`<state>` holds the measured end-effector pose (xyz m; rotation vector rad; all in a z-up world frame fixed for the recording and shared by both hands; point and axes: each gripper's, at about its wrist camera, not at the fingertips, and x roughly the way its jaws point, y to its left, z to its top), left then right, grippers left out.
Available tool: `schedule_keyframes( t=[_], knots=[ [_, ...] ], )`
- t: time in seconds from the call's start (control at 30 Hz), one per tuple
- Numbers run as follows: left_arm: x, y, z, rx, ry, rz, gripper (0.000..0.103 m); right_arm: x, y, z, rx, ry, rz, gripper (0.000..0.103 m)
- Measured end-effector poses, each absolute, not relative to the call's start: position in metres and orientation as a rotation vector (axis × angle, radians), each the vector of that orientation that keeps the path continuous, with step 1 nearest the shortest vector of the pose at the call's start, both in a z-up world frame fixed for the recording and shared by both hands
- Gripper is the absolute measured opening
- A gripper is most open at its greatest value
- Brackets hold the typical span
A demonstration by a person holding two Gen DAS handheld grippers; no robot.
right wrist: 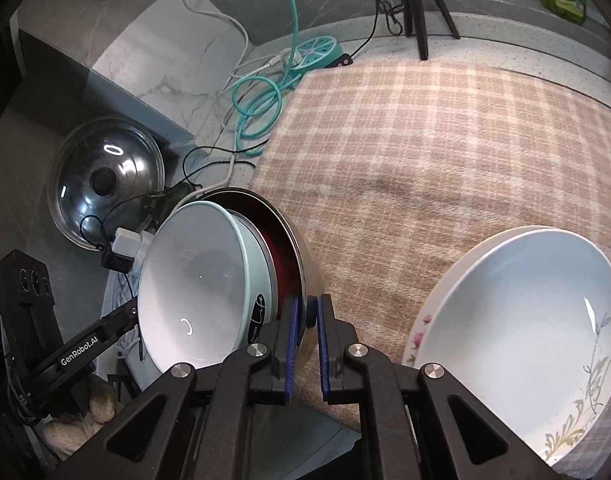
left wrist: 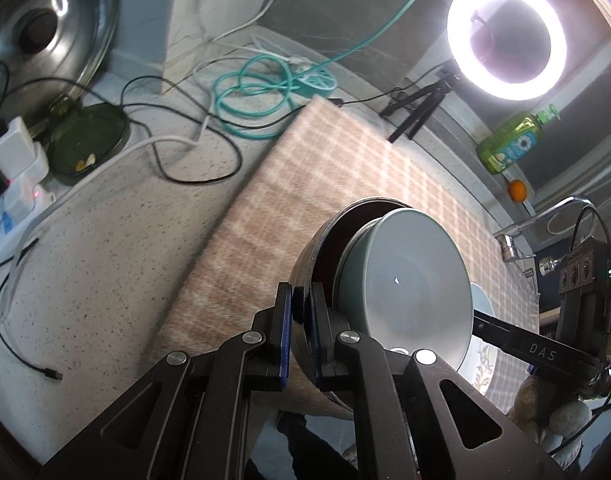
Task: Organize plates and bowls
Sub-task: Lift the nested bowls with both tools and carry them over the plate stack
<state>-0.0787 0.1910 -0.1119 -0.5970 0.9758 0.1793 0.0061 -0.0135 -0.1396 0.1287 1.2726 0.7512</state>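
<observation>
A steel bowl (left wrist: 311, 252) with a dark red inside carries a pale blue-green bowl (left wrist: 409, 280) nested in it. Both are tilted and held above the checked cloth (left wrist: 325, 168). My left gripper (left wrist: 301, 300) is shut on the steel bowl's rim. On the opposite rim of the steel bowl (right wrist: 301, 248), beside the pale bowl (right wrist: 193, 280), my right gripper (right wrist: 305, 312) is shut as well. A white floral plate (right wrist: 525, 320) lies on the cloth to the right, and it seems to rest on another plate. It peeks out under the bowls as a floral plate (left wrist: 483, 360) in the left wrist view.
A glass pot lid (right wrist: 105, 180) leans at the left wall. A green dish (left wrist: 89, 140), power strips (left wrist: 13, 168), cables and a teal hose (left wrist: 249, 96) lie on the speckled counter (left wrist: 125, 248). A ring light (left wrist: 505, 36), a green soap bottle (left wrist: 509, 144) and a faucet (left wrist: 545, 220) stand at the back right.
</observation>
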Motion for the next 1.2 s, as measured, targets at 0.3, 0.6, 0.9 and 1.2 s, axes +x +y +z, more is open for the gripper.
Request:
schedule_keyframes(
  t=[0.3,0.6,0.9,1.2],
  knots=[
    [-0.061,0.16,-0.096,-0.558,0.962,0.106,0.006,0.009,-0.054,-0.117,0.179,1.228,0.7,0.009],
    [-0.039,0.12,-0.089,-0.514,0.973,0.015,0.006,0.01,-0.107,-0.11,0.234,1.202,0.621,0.009],
    [-0.017,0.075,-0.095,-0.471,1.02,-0.076,0.006,0.014,-0.163,-0.114,0.288,1.202,0.534,0.009],
    [0.0,0.038,-0.104,-0.431,1.061,-0.136,0.006,0.017,-0.207,-0.125,0.338,1.213,0.464,0.009]
  ],
)
